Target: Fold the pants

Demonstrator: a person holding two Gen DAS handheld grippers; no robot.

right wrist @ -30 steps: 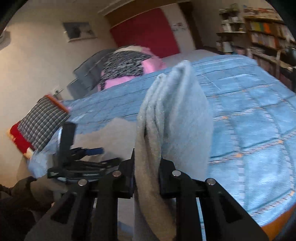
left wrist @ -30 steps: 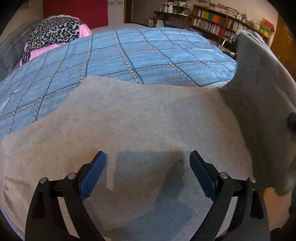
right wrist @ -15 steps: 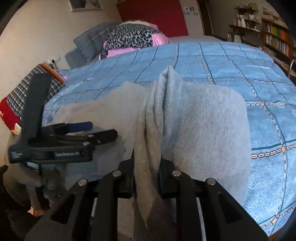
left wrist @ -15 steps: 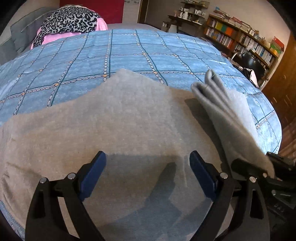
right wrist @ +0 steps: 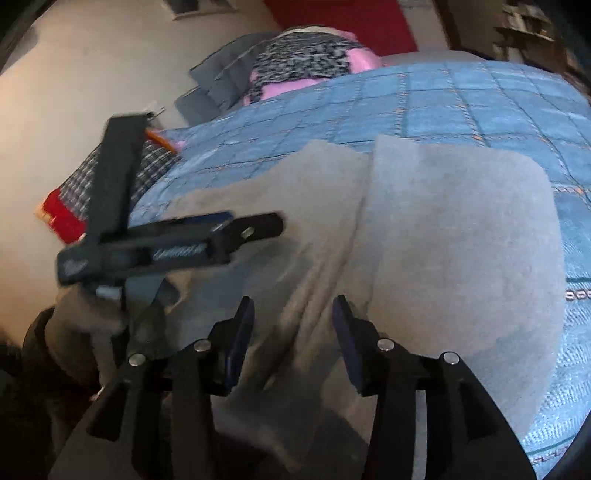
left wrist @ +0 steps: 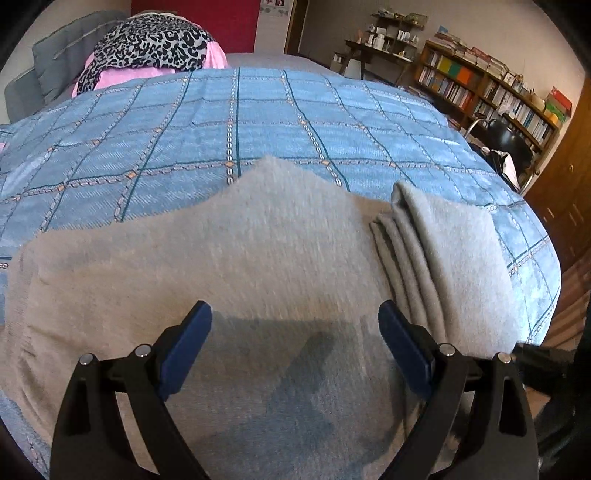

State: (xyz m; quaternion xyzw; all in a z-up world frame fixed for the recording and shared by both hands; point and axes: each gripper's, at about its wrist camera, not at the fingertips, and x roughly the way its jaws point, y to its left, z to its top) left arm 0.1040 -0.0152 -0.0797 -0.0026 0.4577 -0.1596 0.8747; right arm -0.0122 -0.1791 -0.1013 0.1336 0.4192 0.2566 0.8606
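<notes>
Grey pants [left wrist: 266,258] lie flat on a blue checked bedspread [left wrist: 258,122], the folded bundle [right wrist: 461,236] on their right side. The right tongs [right wrist: 293,332] have just been opening — cloth lies between them, unpinched. The left tongs [left wrist: 295,325] hover open over the single layer.

Bed [left wrist: 258,122] under a blue checked quilt fills most of the room. At its far-left corner: grey cushion [left wrist: 48,70], pink pillow [left wrist: 110,75] with leopard-print cloth [left wrist: 155,40] on top. Red panel [left wrist: 207,14] on the far wall, rest of the walls beige. Wooden bookshelf [left wrist: 491,92], packed, along the right wall; black chair [left wrist: 508,138] in front. Plaid cushion [right wrist: 85,177] off the bed's left edge.
</notes>
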